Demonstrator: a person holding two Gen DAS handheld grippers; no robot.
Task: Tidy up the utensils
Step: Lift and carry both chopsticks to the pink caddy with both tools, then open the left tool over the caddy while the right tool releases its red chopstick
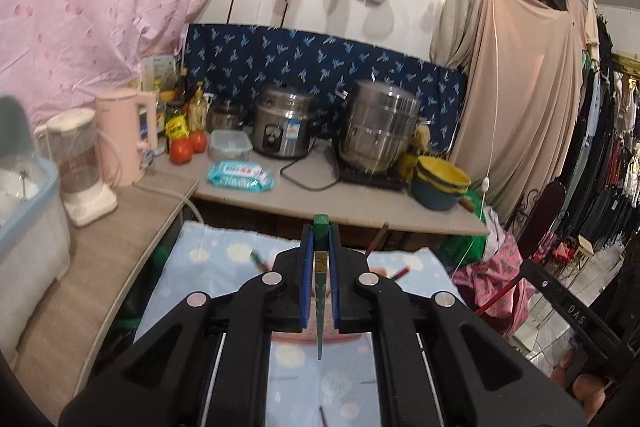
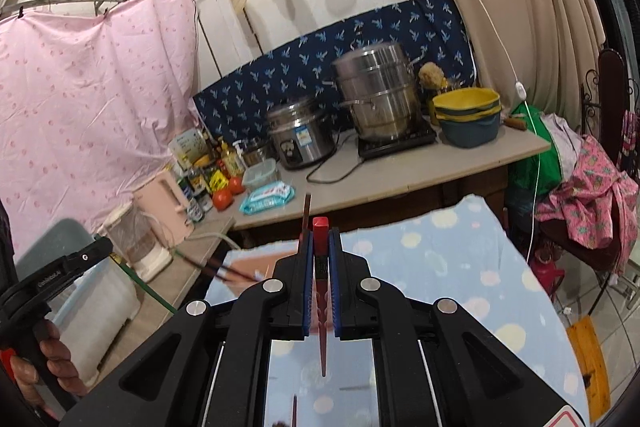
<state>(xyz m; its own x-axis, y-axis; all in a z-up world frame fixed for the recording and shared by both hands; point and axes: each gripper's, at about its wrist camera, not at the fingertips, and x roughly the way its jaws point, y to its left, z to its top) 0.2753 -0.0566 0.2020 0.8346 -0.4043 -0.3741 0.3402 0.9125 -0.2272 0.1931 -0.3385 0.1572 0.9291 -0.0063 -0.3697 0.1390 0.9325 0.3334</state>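
My left gripper (image 1: 321, 231) is shut on a green chopstick (image 1: 320, 291), which runs lengthwise between the blue pads and sticks out at both ends. The right gripper (image 2: 321, 233) is shut the same way on a red chopstick (image 2: 321, 279). Both are held above a table covered with a pale blue spotted cloth (image 1: 224, 259) (image 2: 460, 267). Several loose chopsticks lie on the cloth: reddish ones (image 1: 400, 271) ahead of the left gripper and dark ones (image 2: 228, 270) near the far left edge. In the right wrist view the left gripper's body (image 2: 60, 267) shows at the left in a hand (image 2: 52, 359).
Behind the table runs a counter (image 1: 360, 203) with a rice cooker (image 1: 286, 129), a steel steamer pot (image 1: 380, 127), stacked yellow and blue bowls (image 1: 440, 183), a wipes pack (image 1: 240, 175), tomatoes (image 1: 180, 151), a pink kettle (image 1: 126, 135) and a blender (image 1: 80, 163). Clothes hang at the right.
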